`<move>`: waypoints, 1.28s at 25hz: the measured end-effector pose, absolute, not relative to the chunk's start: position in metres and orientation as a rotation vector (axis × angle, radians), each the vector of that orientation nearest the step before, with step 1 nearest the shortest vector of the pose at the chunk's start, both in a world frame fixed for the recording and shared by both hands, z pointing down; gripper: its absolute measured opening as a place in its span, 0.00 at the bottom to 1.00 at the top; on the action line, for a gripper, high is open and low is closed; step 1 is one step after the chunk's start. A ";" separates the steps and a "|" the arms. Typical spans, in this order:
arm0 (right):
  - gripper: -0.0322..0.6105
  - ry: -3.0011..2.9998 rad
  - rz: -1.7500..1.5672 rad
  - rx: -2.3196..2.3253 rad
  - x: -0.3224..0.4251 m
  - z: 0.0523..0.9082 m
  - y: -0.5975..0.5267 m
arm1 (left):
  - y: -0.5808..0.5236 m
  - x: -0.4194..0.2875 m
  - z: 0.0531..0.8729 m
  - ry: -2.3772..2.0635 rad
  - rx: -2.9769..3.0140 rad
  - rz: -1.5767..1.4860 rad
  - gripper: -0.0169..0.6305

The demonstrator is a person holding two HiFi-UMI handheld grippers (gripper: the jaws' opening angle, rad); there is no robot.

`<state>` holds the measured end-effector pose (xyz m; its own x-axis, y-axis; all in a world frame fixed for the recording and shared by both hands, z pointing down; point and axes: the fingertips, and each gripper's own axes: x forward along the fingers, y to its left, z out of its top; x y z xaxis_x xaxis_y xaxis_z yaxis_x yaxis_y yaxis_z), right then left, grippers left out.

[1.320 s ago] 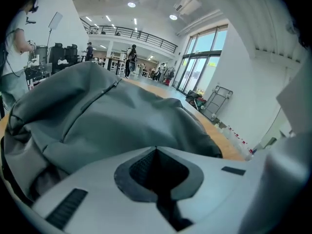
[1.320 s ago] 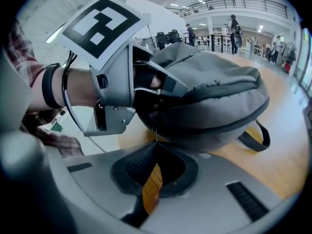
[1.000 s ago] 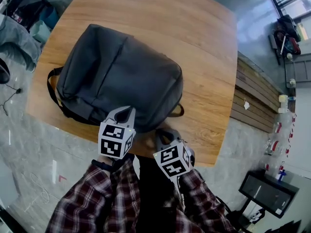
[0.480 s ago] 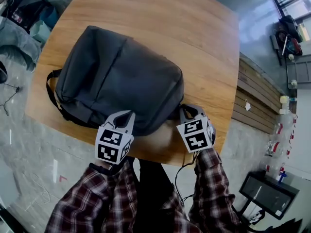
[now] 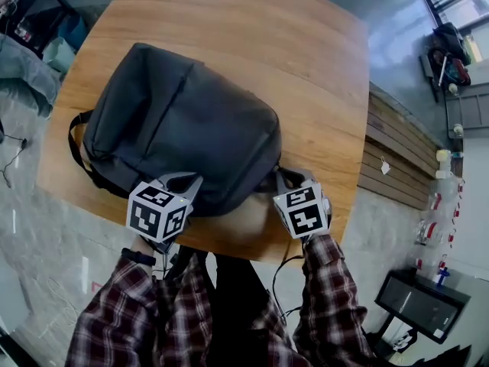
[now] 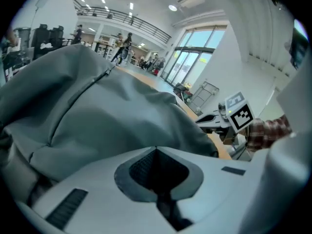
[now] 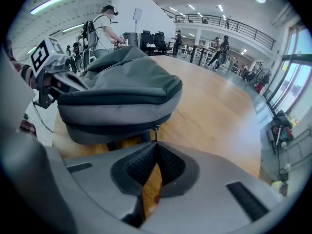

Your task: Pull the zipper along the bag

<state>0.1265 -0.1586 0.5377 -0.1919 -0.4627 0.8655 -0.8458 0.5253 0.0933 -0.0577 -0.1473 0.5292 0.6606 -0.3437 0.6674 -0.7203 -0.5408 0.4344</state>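
Your left tool (image 5: 182,180) sat at the near edge of the backpack (image 5: 183,121), jaws together with the tips against the grey fabric. Whether they had pinched a fold, no view settled. Your right tool (image 5: 286,176) was at the bag's near right corner, jaws closed on the small metal zipper pull (image 7: 156,128) hanging from the zipper line. The backpack lay flat on the wooden desk (image 5: 313,67), close to its near edge, its bulk stretching away to the far left. The hold on the pull looked thin, at the very tips, so tugging off the zipper's line could probably have slipped it free. If your left tool was not truly anchoring the fabric, the bag might have dragged along the desk or bunched at the corner and jammed the slider.
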 end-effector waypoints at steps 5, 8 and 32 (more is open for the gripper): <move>0.06 -1.864 0.652 1.103 0.111 0.536 -0.105 | -0.162 -0.060 0.532 -0.676 2.342 0.956 0.04; 0.06 -1.899 0.752 1.105 0.086 0.536 -0.075 | -0.180 -0.065 0.531 -0.711 2.379 1.135 0.04; 0.06 -1.991 0.597 0.845 -0.025 0.552 -0.048 | -0.150 -0.051 0.521 -1.032 2.225 0.707 0.04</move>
